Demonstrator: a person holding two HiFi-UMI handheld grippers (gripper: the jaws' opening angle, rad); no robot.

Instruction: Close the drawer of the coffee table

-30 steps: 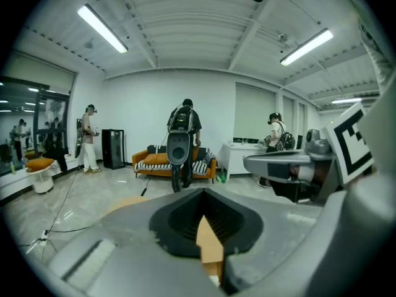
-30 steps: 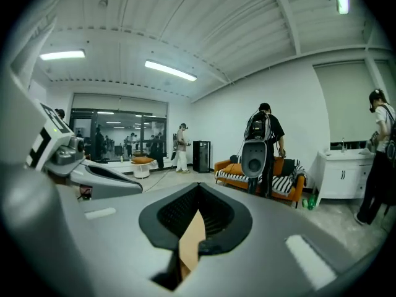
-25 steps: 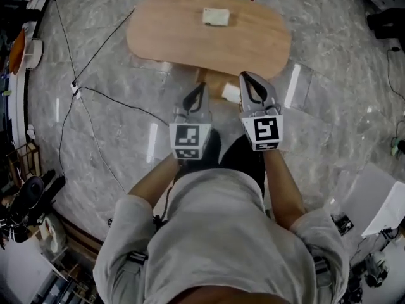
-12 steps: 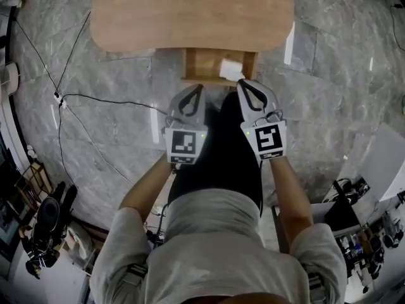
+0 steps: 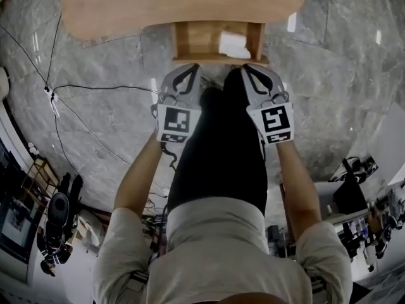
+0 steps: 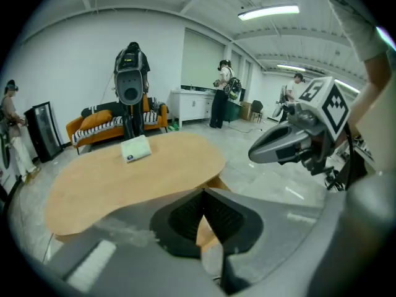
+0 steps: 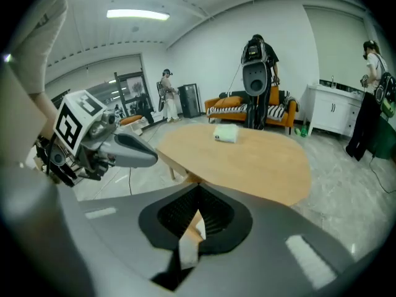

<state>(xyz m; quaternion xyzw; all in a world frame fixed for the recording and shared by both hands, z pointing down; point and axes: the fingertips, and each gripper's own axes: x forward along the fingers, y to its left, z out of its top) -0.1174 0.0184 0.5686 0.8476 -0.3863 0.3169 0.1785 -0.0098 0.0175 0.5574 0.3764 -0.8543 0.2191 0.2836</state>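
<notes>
The oval wooden coffee table [image 5: 126, 8] fills the top of the head view. Its drawer [image 5: 190, 40] stands pulled out toward me, with a white object [image 5: 234, 43] lying inside. My left gripper [image 5: 190, 68] hangs just short of the drawer's front edge at its left end, jaws shut and empty. My right gripper [image 5: 247, 68] is at the right end, also shut and empty. In the left gripper view, the table [image 6: 124, 178] lies beyond the closed left gripper [image 6: 202, 197]. The right gripper view shows the closed right gripper [image 7: 198, 193] with drawer wood beyond its jaws.
A white pack [image 6: 136, 148] lies on the tabletop. Black cables [image 5: 82, 94] run over the marble floor to the left. My legs in black trousers [image 5: 221, 144] are between the grippers. An orange sofa [image 6: 111, 119], a standing robot [image 6: 130, 82] and several people are behind the table.
Both grippers have sunk side by side and closed in on the drawer's front edge. The drawer and its white object now show fully; the tabletop has slid up the picture.
</notes>
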